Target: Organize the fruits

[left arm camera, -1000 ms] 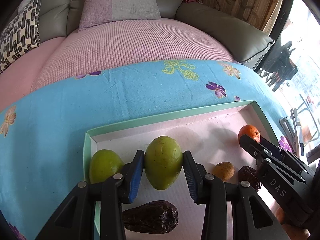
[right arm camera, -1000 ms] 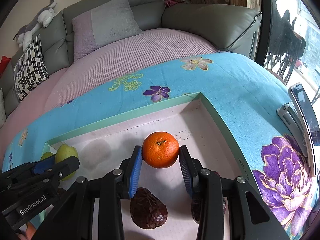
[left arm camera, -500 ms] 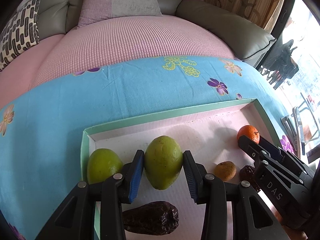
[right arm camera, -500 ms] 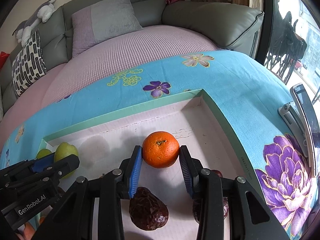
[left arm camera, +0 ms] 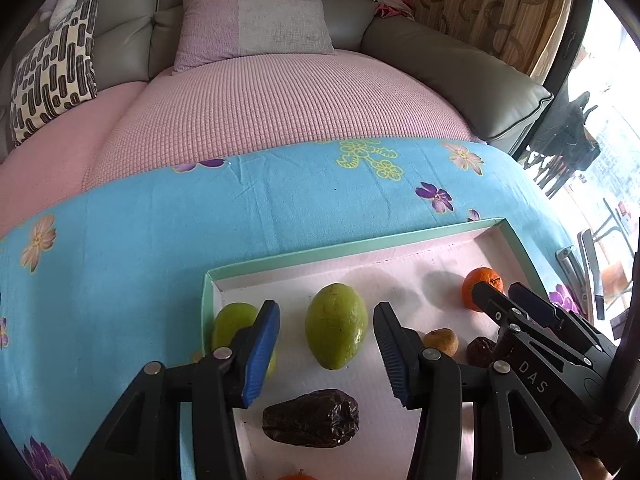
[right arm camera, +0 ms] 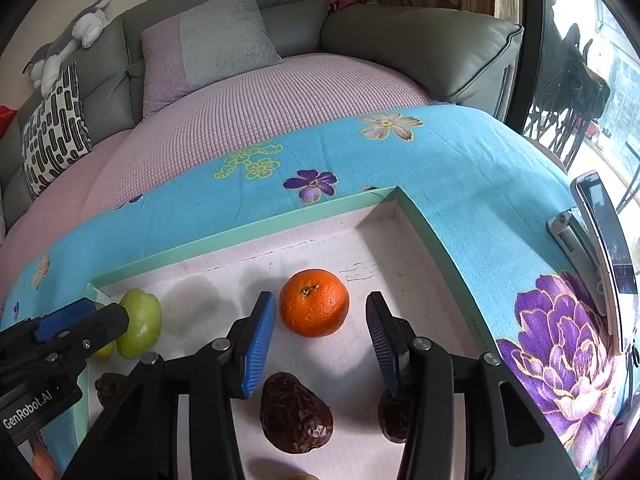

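Note:
A shallow tray (left arm camera: 352, 250) (right arm camera: 224, 236) with a mint-green rim and pale pink floor holds the fruit. In the left wrist view a green mango (left arm camera: 336, 326) lies on the tray floor between the spread fingers of my left gripper (left arm camera: 326, 354), which is open with gaps on both sides. A second green mango (left arm camera: 234, 322) sits by the tray's left wall. In the right wrist view an orange (right arm camera: 314, 302) rests on the tray floor just ahead of my right gripper (right arm camera: 320, 340), which is open. Dark wrinkled fruits (left arm camera: 312, 418) (right arm camera: 296, 416) lie nearer the cameras.
The tray sits on a blue flowered cloth (left arm camera: 140, 220) over a table. A pink-covered grey sofa (left arm camera: 260, 92) with cushions stands behind. A small brown fruit (left arm camera: 442, 342) lies mid-tray. A phone on a metal stand (right arm camera: 600, 240) is at the right edge.
Both grippers have opened: the left has let go of the green mango and the right has let go of the orange. Both fruits now rest on the tray floor.

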